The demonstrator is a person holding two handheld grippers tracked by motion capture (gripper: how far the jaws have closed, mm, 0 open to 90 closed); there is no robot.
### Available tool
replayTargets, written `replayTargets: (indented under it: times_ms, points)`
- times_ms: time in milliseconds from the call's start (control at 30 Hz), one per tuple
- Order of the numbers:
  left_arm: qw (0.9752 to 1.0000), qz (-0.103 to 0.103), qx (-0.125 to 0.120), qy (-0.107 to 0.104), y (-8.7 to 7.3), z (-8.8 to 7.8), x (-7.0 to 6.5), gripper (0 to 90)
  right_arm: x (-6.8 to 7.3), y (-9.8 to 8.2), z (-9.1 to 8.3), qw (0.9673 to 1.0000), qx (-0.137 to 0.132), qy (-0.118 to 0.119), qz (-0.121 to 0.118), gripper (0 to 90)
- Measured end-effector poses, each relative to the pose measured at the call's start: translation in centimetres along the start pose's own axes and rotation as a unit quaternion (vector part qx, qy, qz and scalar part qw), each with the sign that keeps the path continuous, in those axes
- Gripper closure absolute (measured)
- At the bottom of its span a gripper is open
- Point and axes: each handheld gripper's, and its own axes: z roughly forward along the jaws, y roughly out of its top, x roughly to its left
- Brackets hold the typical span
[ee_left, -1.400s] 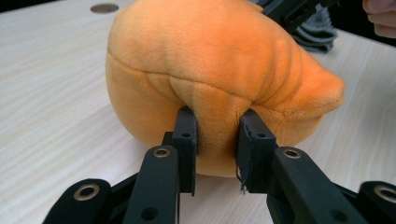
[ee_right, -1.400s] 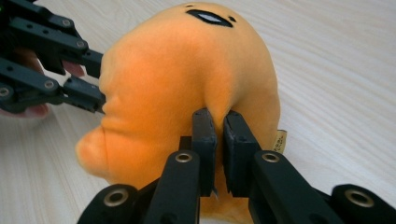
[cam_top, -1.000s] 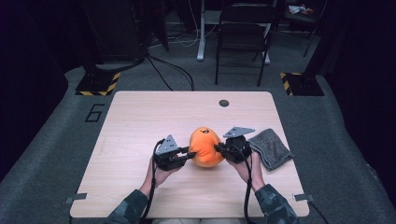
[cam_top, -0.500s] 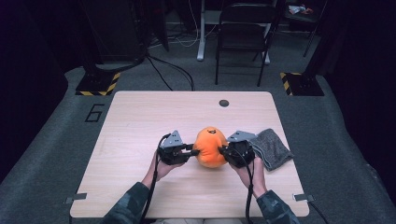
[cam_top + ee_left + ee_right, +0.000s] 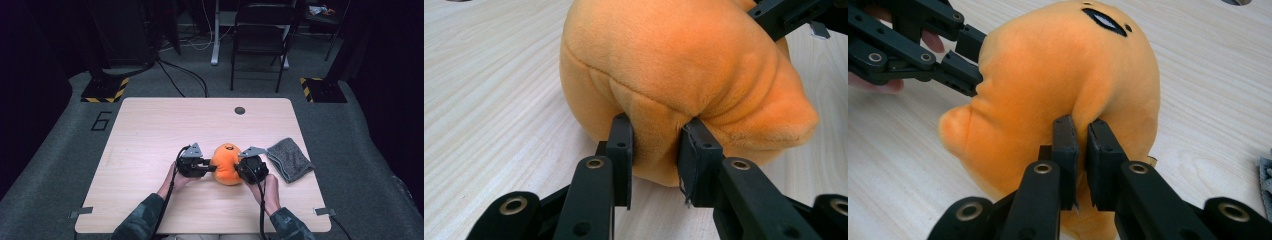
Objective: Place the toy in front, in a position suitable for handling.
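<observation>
From above, an orange plush toy (image 5: 227, 165) sits on the surface (image 5: 150, 130), near its near edge, between both grippers; a grey cloth (image 5: 290, 159) lies to its right. The left hand-held gripper (image 5: 658, 150) pinches a fold of plush. The right hand-held gripper (image 5: 1082, 137) nips a thin fold, jaws nearly together.

So it's a round orange plush toy (image 5: 226, 164), soft and fuzzy with stitched seams and a small dark oval mark up top. It sits upright on the pale wood counter (image 5: 150, 130), near the front edge, its fabric pinched into folds on both sides.
</observation>
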Motion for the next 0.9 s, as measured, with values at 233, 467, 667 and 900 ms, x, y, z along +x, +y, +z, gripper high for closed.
replayTargets:
  times_ms: [233, 467, 667, 900]
  points:
    - [0.9999, -0.006, 0.010, 0.004, 0.2, -0.3, -0.1, 56.9, -0.5, 0.2, -0.3, 1.0000, -0.001, 0.001, 0.004, 69.1]
    - [0.9992, -0.018, 0.014, 0.033, 0.5, -2.1, -0.3, 38.7, -2.0, 0.9, -1.9, 0.9991, -0.028, 0.033, -0.003, 40.5]
    - [0.9980, -0.022, -0.010, 0.058, 0.9, -3.5, -1.7, 30.6, -3.8, 1.5, -2.7, 0.9979, -0.047, 0.046, -0.002, 32.6]
    - [0.9951, -0.003, -0.024, 0.096, 1.2, -3.2, -5.6, 27.5, -6.2, 1.7, -1.3, 0.9971, -0.046, 0.061, 0.003, 30.1]
